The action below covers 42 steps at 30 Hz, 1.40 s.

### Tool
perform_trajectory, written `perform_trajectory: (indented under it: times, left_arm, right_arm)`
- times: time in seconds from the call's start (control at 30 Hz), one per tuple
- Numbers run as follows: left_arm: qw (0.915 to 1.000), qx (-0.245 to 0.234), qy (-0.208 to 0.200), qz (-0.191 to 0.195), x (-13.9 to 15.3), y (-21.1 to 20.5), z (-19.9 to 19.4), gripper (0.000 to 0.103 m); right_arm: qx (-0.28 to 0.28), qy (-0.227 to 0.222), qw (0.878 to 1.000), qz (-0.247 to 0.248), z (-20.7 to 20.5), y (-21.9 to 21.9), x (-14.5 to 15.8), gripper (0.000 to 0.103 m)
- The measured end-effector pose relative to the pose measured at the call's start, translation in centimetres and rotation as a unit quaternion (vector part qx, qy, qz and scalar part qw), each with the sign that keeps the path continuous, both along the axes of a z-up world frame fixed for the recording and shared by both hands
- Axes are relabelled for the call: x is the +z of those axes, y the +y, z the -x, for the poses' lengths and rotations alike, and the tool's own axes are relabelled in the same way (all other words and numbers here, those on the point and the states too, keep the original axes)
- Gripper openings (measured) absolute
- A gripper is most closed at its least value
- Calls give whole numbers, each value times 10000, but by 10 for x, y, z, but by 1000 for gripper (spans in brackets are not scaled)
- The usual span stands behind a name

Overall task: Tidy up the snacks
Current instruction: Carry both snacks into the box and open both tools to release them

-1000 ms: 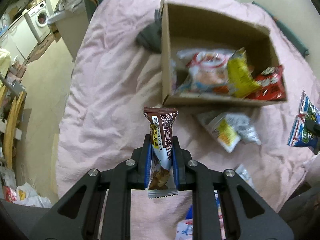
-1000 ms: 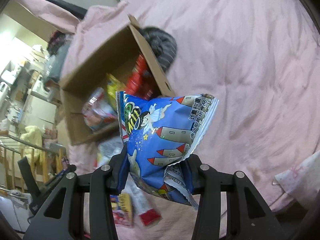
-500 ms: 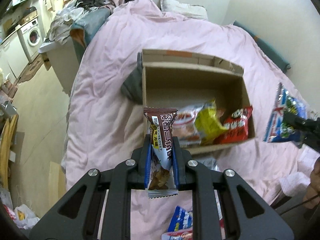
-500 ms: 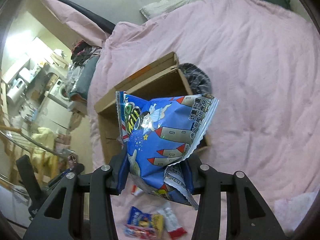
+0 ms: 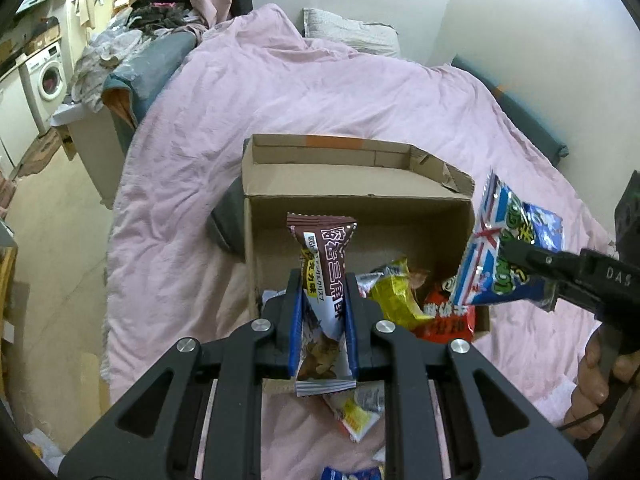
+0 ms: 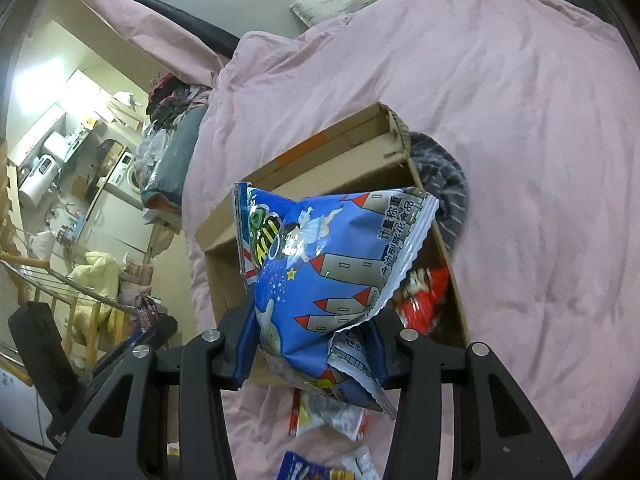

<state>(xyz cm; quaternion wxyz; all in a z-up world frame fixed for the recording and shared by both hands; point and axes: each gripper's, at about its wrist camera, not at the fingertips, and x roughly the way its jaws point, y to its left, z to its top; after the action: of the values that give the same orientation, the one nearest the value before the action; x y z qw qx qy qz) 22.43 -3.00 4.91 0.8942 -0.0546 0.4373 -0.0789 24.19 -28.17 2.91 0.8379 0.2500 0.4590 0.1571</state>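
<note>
My left gripper [image 5: 322,320] is shut on a brown snack bar packet [image 5: 322,276], held upright above the near edge of an open cardboard box [image 5: 352,204] on the pink bed. My right gripper [image 6: 310,340] is shut on a blue puffed-snack bag [image 6: 320,272]; the same bag also shows in the left wrist view [image 5: 506,256] over the box's right wall. Inside the box lie a yellow packet [image 5: 394,296] and a red packet [image 5: 448,314]; the red packet also shows in the right wrist view [image 6: 424,300].
Loose snack packets lie on the pink duvet [image 5: 280,92] in front of the box, one white and yellow [image 5: 354,412]. A grey cloth [image 6: 444,184] lies against the box. A pillow [image 5: 348,36] is at the head; laundry and a washing machine [image 5: 50,76] stand left.
Both grippers have pulled back and tilted up, so the box sits lower and more centred in view. The blue bag has moved in over the box's right wall. Both grips are unchanged.
</note>
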Motion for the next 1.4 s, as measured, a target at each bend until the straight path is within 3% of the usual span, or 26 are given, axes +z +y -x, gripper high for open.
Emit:
perform_trajectory:
  times: [0.2, 0.5, 0.7, 0.83, 0.93, 1.1, 1.27, 1.4]
  left_arm:
    - [9998, -134, 130, -42, -34, -4, -19, 15]
    - [9991, -129, 414, 24, -58, -7, -43, 15]
    - [9985, -24, 537, 79, -67, -5, -57, 15]
    - [9986, -45, 523, 94, -67, -7, -59, 15]
    - [9989, -45, 463, 66, -65, -8, -60, 15]
    - [9989, -27, 464, 73, -66, -8, -63, 15]
    - [9991, -46, 425, 12, -67, -10, -62, 15]
    - [9993, -9, 377, 40, -67, -9, -61, 15]
  right_arm:
    - [210, 108, 9997, 79, -23, 14, -24, 47]
    - [392, 679, 9965, 281, -53, 35, -71, 47]
    - [254, 883, 9949, 427, -64, 35, -83, 50]
    - [219, 676, 9928, 967, -63, 39, -75, 50]
    - [103, 683, 9944, 800, -63, 31, -74, 51]
    - [-86, 471, 9959, 770, -60, 17, -63, 60]
    - [-253, 271, 9932, 1101, -58, 12, -51, 67]
    - [-289, -54, 9953, 918, -53, 10, -38, 89]
